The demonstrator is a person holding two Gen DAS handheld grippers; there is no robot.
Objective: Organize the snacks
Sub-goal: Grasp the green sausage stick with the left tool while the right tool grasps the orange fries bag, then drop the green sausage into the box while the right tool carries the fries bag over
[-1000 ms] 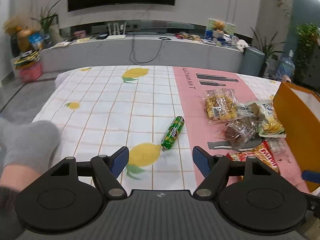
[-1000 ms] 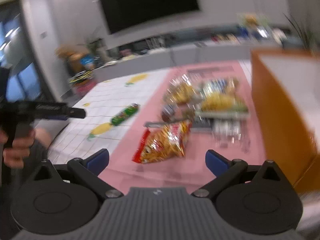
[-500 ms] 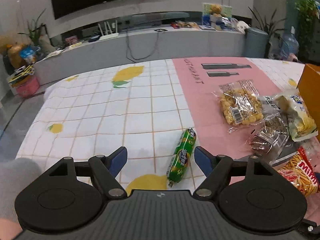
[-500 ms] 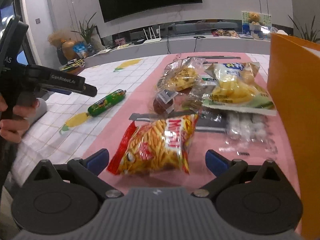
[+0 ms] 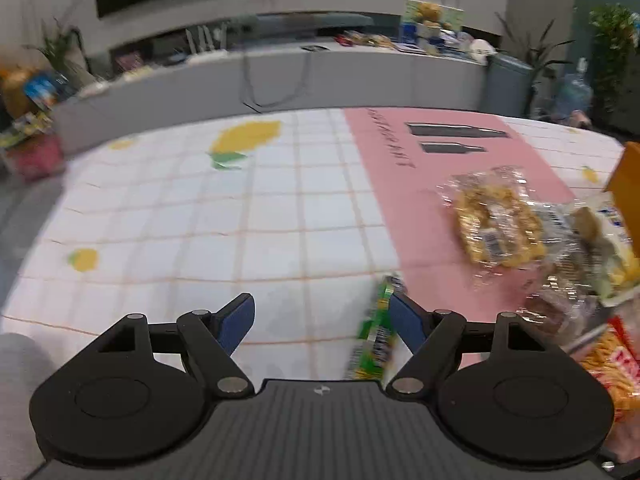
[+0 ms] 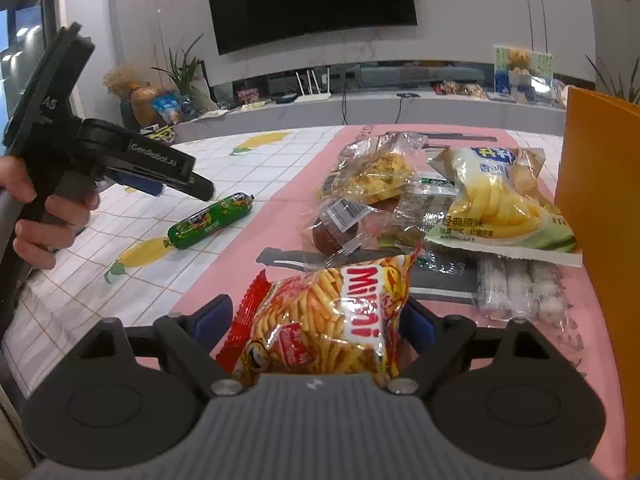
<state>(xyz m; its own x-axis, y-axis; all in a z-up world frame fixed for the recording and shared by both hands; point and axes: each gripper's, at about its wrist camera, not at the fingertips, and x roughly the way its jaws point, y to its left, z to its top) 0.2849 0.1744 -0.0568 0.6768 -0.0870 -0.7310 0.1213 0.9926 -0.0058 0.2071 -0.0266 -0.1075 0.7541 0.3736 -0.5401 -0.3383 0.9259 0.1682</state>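
Left gripper (image 5: 322, 316) jaws wide apart, green sausage stick (image 5: 376, 332) lying just inside its right finger, unpinched, right gripper (image 6: 314, 318) jaws closing around red fries bag (image 6: 324, 320) lying between them on pink table mat (image 6: 240, 256), orange box (image 6: 600, 208) to its right.

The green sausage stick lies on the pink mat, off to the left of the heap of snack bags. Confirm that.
Not quite. The green sausage stick lies on the white lemon-print tablecloth, not on the pink mat; the right wrist view shows it. It is indeed off to the left of the heap of snack bags.
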